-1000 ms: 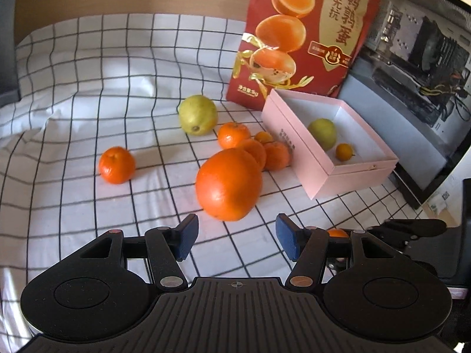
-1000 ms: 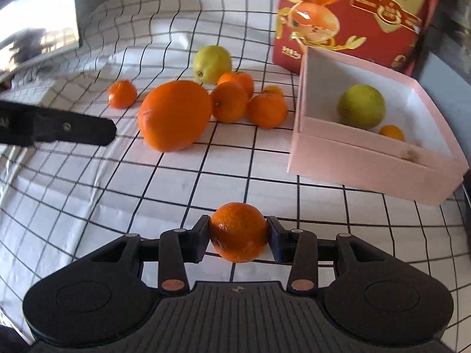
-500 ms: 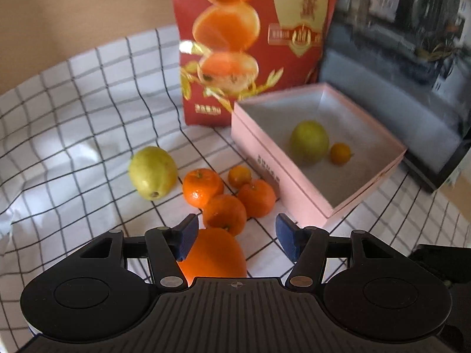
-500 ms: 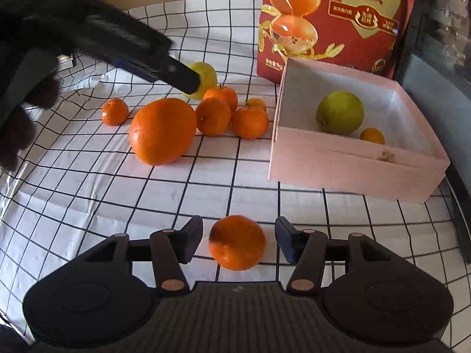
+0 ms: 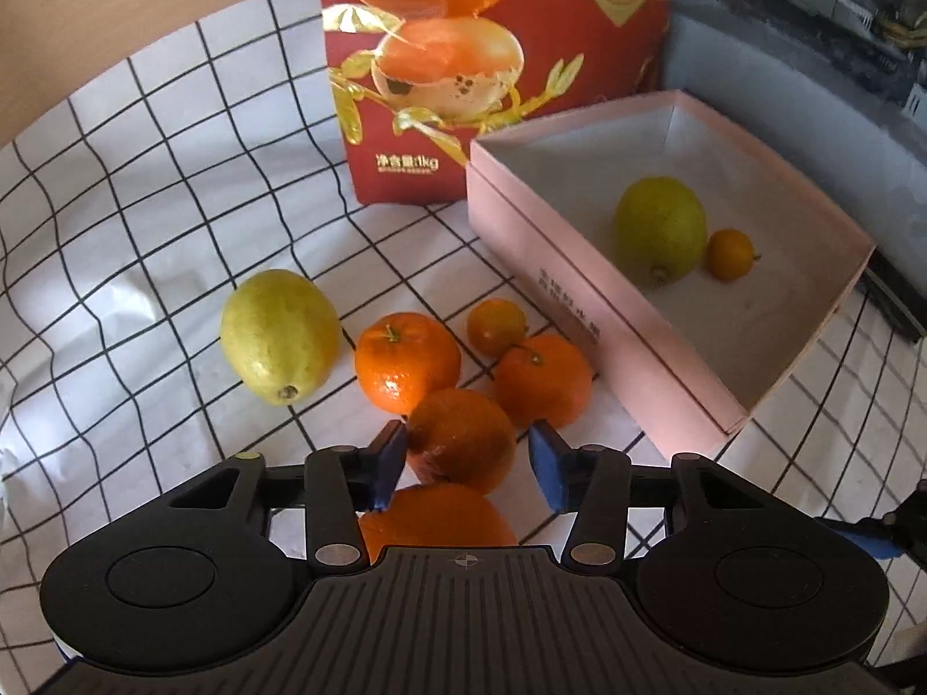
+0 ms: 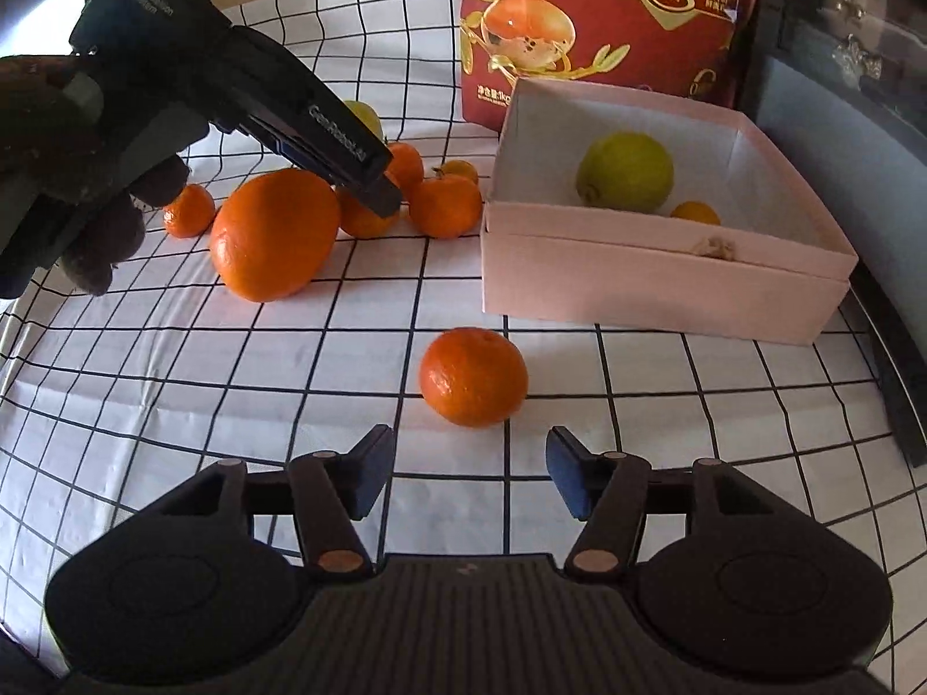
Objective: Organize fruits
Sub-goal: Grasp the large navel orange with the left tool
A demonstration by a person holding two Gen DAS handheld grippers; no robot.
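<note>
Covering the whole work surface: white black-grid cloth (image 6: pixel 174 405). Standing upright directly behind the pink box (image 6: pixel 654 278): red pictured bag (image 5: pixel 498 58), its lower corner just beside the box's rear wall. Lying inside the box: green pear (image 6: pixel 626 172) with small kumquat (image 6: pixel 695 213) touching or nearly touching its side.

Resting left of the box, well apart from it: large orange (image 6: pixel 273 234). Farther left of the box, behind the cluster: second green pear (image 5: pixel 279 343). Grouped between that pear and the box's left wall: three mandarins (image 5: pixel 407 360), (image 5: pixel 542 379), (image 5: pixel 460 440) and a loose kumquat (image 5: pixel 496 326) just beside the wall. Farthest left of the box: lone small mandarin (image 6: pixel 188 209).

Reaching in from the box's left: left gripper (image 5: pixel 468 457), fingers spread wide either side of the nearest cluster mandarin; left pad (image 5: pixel 389 457) at or very near the peel, right pad clear; nothing gripped.

Sitting on the cloth in front of the box's near wall: separate mandarin (image 6: pixel 473 376). Positioned nearer the camera than that mandarin: right gripper (image 6: pixel 468 478), fingers wide apart, holding nothing, pads clear of the fruit.
</note>
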